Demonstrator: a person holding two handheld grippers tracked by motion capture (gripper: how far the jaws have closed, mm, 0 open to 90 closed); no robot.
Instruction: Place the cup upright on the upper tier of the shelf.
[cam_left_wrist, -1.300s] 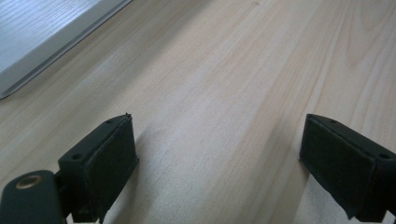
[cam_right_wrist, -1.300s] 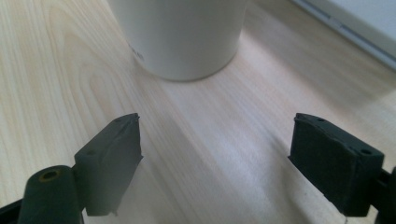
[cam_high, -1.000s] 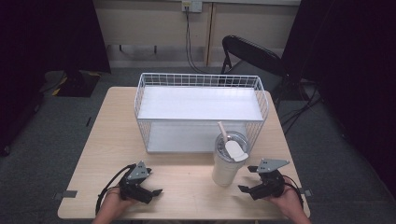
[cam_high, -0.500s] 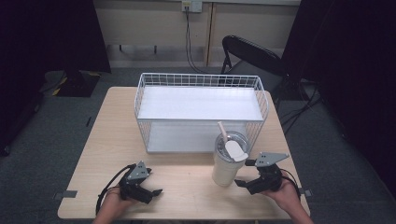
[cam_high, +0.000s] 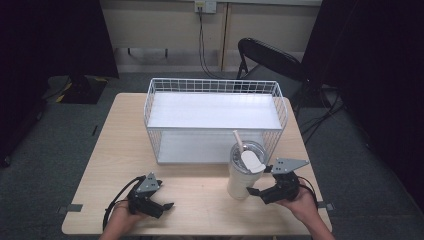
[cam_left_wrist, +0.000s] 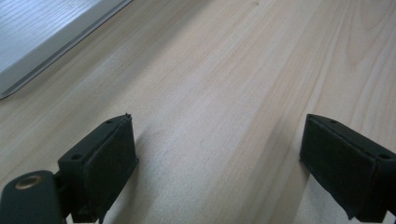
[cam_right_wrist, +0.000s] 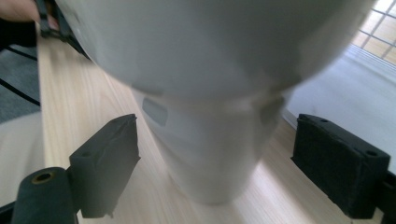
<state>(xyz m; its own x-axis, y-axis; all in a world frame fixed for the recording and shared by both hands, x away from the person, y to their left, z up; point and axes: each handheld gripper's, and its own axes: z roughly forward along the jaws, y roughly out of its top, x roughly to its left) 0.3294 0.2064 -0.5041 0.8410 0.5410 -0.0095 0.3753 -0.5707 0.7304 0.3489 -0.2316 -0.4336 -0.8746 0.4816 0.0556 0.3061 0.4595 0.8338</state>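
My right gripper (cam_high: 263, 190) is closing in from lower right on the white tapered plastic tumbler with lid and straw (cam_high: 243, 171), jaws now wide open either side of its narrow base, not touching, so I'm judging a grasp is next. Left gripper (cam_high: 159, 204) is sitting open and empty at lower left on the light wooden table (cam_high: 115, 150). The tumbler is standing just in front of the white wire basket (cam_high: 215, 117), right of centre; the table's near edge is close under my hand, with open room toward the left.

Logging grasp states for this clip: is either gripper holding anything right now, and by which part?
Nothing is held. The right gripper is open, its jaws either side of the white plastic tumbler's narrow base without touching. The left gripper is open over bare table.
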